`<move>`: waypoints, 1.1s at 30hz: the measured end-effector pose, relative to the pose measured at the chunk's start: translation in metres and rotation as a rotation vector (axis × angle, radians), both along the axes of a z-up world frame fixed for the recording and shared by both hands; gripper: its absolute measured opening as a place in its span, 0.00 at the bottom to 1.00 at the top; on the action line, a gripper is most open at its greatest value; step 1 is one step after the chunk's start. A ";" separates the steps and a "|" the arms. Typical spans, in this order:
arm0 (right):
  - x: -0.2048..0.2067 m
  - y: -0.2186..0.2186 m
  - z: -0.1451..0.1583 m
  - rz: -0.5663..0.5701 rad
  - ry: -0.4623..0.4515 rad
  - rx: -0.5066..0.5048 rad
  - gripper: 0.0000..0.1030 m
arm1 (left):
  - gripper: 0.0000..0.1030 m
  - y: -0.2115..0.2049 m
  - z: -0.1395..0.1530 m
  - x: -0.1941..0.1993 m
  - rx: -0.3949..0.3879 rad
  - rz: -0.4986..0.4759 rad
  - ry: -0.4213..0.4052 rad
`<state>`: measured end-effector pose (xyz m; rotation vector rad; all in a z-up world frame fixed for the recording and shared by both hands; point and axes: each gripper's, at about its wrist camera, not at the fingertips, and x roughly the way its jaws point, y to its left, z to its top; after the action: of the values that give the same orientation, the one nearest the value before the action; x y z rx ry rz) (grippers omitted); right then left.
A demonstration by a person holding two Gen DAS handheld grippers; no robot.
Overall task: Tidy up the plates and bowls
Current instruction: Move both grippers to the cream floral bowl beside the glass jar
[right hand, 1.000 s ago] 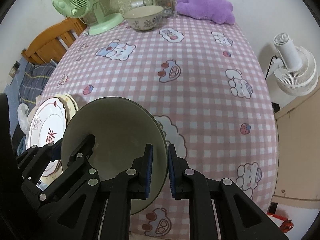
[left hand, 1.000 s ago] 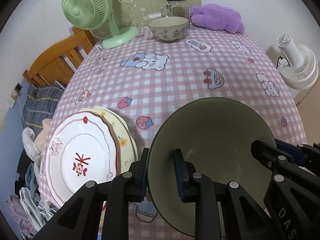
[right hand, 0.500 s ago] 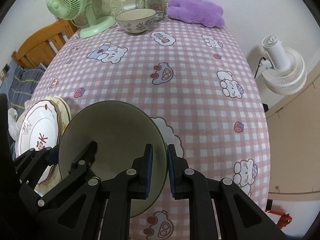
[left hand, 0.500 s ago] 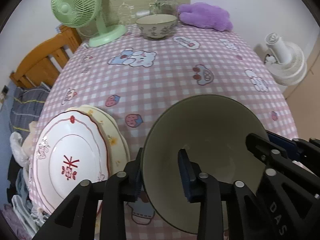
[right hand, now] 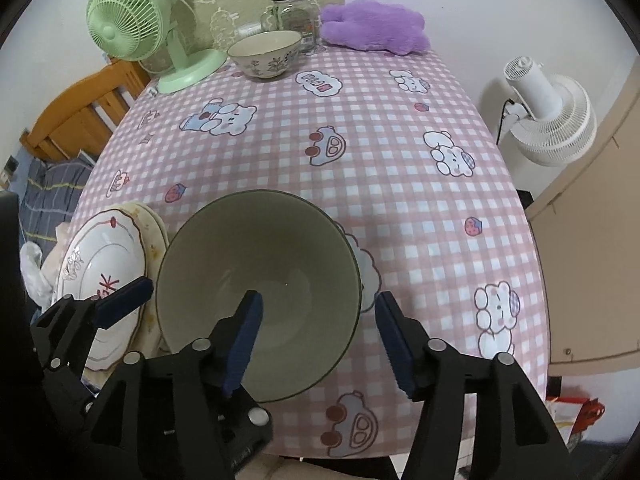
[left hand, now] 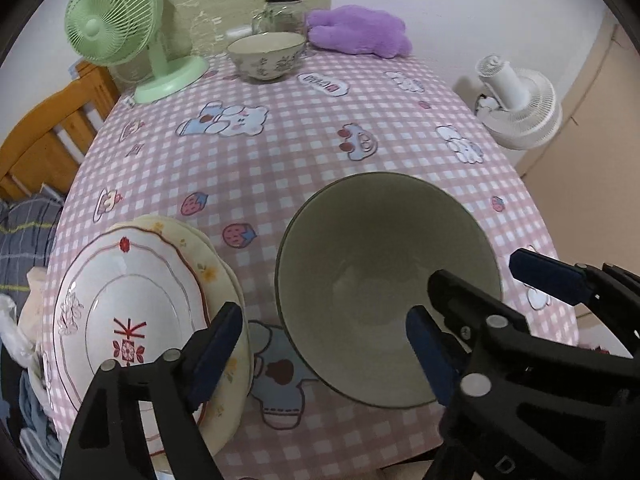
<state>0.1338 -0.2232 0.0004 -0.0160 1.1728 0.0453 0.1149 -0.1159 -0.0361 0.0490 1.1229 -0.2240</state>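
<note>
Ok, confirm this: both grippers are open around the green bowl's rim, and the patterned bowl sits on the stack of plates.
One part is wrong. The patterned bowl stands alone at the table's far end beside the green fan, not on the plates, as the right wrist view shows. Both grippers, left gripper and right gripper, have just opened around the green bowl.

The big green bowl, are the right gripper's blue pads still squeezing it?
Apart. In the right wrist view the right gripper has just opened: one pad hangs inside the big green bowl, the other outside, with tablecloth showing between it and the rim.

Checked table [left hand: 304, 160] (pink cloth) bears green bowl [left hand: 384, 280], stacked plates [left hand: 136, 312], fan [left hand: 120, 28].
</note>
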 end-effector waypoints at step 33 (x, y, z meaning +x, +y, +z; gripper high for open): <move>0.130 0.001 0.095 0.110 -0.245 0.101 0.65 | 0.83 0.009 0.101 0.124 0.064 0.227 -0.224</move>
<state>0.2635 -0.2221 0.0953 0.0030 0.9231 0.1942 0.2391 -0.1072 0.0644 0.0028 0.9038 0.0199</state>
